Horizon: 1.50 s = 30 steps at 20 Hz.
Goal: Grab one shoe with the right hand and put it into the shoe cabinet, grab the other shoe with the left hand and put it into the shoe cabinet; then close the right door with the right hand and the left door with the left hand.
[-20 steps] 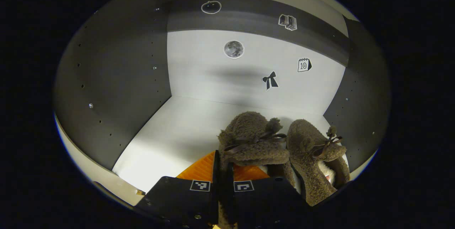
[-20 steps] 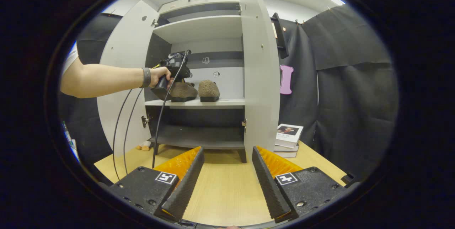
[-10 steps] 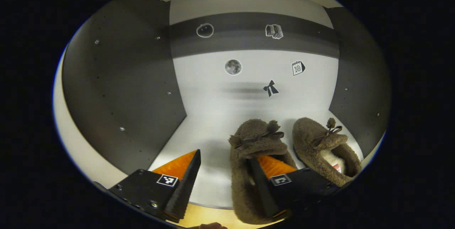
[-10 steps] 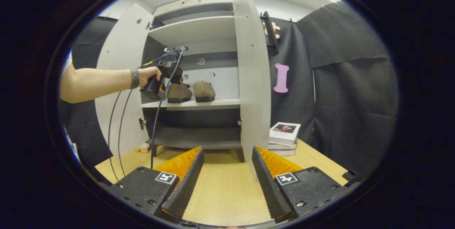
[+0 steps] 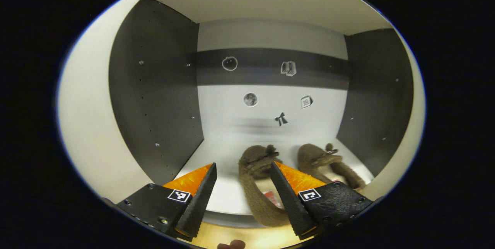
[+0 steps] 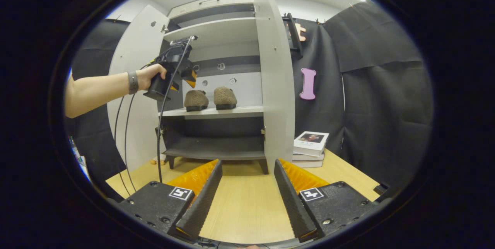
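- Sitting side by side on the middle shelf (image 6: 232,112) of the shoe cabinet (image 6: 216,21) are two fuzzy brown shoes — the left shoe (image 5: 253,179) and the right shoe (image 5: 328,162) — with toes turned toward the back wall.
- In the left gripper view, the left gripper (image 5: 241,195) is seen with fingers spread apart, nothing pressed between them; the left shoe lies beyond the gap.
- In the right gripper view, the left gripper is held by a hand (image 6: 149,77) in front of the open cabinet, clear of both shoes.
- The right gripper (image 6: 247,198) is parted and empty above the wooden table (image 6: 243,202).
- Both doors — left door (image 6: 133,86) and right door (image 6: 274,79) — are swung open.
- Books (image 6: 309,146) are stacked beside the cabinet.
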{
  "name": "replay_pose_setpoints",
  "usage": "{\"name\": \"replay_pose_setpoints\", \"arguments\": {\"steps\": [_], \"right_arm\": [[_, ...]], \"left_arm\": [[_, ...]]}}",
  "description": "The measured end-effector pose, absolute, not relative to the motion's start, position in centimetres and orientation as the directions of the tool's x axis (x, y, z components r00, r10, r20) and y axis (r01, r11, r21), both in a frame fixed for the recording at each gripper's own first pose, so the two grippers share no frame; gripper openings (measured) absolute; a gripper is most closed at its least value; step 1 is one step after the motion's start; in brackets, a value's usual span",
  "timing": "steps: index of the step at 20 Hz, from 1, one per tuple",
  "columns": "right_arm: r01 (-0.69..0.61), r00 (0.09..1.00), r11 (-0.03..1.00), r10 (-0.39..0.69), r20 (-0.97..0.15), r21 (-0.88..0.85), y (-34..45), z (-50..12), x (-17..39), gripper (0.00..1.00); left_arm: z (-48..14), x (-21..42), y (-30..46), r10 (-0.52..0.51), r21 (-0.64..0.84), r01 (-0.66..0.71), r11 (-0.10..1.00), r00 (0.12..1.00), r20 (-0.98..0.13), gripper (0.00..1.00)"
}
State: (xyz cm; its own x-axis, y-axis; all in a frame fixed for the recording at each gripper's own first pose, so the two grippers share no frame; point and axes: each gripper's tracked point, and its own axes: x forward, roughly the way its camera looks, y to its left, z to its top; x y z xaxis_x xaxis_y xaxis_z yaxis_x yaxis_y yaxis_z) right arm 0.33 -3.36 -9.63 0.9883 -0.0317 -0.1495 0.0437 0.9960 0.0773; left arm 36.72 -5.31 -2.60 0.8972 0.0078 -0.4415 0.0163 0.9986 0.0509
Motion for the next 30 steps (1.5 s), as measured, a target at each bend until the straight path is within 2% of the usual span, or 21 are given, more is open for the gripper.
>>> {"name": "replay_pose_setpoints", "arguments": {"steps": [4,5,6,7,13,17,23,24,25,27,30], "right_arm": [[0.037,0.989,0.997,-0.027,-0.145,0.073,-3.3,-9.2,0.1,0.87],[0.034,0.989,0.997,-0.023,-0.143,0.074,-3.2,-9.0,0.0,0.87],[0.03,0.99,0.997,-0.019,-0.141,0.076,-3.1,-8.8,0.0,0.87],[0.028,0.99,0.997,-0.017,-0.139,0.078,-3.1,-8.8,0.1,0.87],[0.022,0.994,0.995,-0.012,-0.111,0.094,-3.1,-7.9,0.0,0.87],[0.009,0.996,0.994,0.0,-0.087,0.107,-3.1,-7.0,0.0,0.87],[-0.009,0.998,0.994,0.017,-0.069,0.108,-3.2,-5.0,0.0,0.88],[-0.015,0.999,0.992,0.021,-0.046,0.122,-3.5,-3.4,-0.2,0.9],[-0.021,1.0,0.991,0.024,-0.016,0.135,-4.1,-1.5,-0.3,0.88],[-0.006,1.0,0.99,0.003,0.026,0.141,-7.1,2.2,0.1,0.92],[0.029,0.995,0.987,-0.043,0.086,0.157,-12.2,7.9,0.6,0.95]], "left_arm": [[2.1,31.6,-6.3,-0.09,-0.016,0.089,0.996,0.947,-0.307,0.86],[2.9,29.9,-6.5,-0.117,-0.036,0.111,0.993,0.954,-0.277,0.78],[3.6,28.2,-6.6,-0.143,-0.054,0.134,0.99,0.959,-0.243,0.87],[4.1,26.5,-6.4,-0.159,-0.064,0.148,0.987,0.965,-0.211,0.91],[3.1,17.1,-3.6,-0.11,0.02,0.11,0.994,0.993,-0.035,0.93],[-1.2,10.2,-2.5,-0.074,0.04,0.077,0.996,0.994,-0.081,0.94],[-5.2,3.1,-1.9,0.007,0.057,-0.001,0.998,0.993,-0.114,0.95],[-5.5,2.4,-1.7,0.018,0.064,-0.011,0.998,0.992,-0.124,0.94],[-5.7,1.7,-1.7,0.02,0.06,-0.012,0.998,0.991,-0.131,0.94],[-5.9,0.7,-1.9,0.014,0.041,-0.008,0.999,0.987,-0.157,0.94],[-4.8,0.2,-2.0,0.011,0.068,-0.002,0.998,0.992,-0.127,0.94]]}}
